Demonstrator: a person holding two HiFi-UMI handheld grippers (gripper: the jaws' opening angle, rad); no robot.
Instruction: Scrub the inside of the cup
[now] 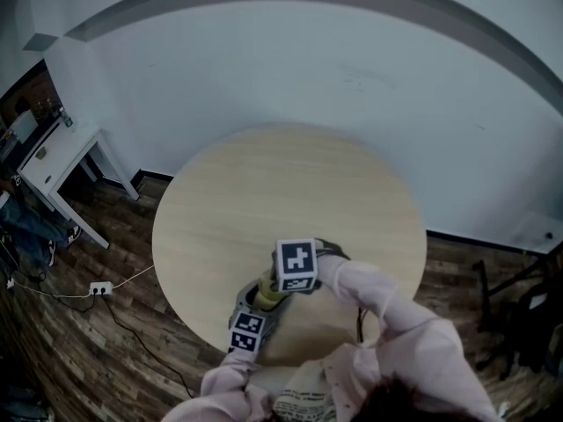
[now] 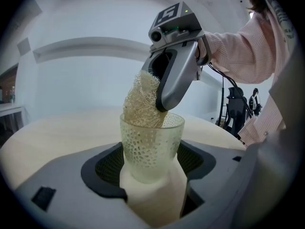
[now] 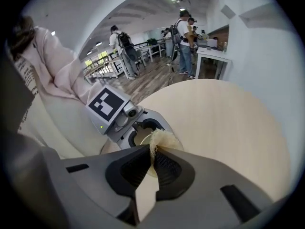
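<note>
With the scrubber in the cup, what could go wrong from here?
1. The right gripper pinches only an edge of the mesh scrubber; twisting could pull it free.
2. The left gripper holds the cup by its lower sides; hard downward pushing might tilt or slip it.

Round table [image 1: 290,192] (white desk [image 1: 60,152] nearby).

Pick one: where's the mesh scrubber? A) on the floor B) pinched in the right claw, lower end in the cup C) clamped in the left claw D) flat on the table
B: the right claw is shut on the scrubber, whose lower end dips into the cup held by the left claw.
</note>
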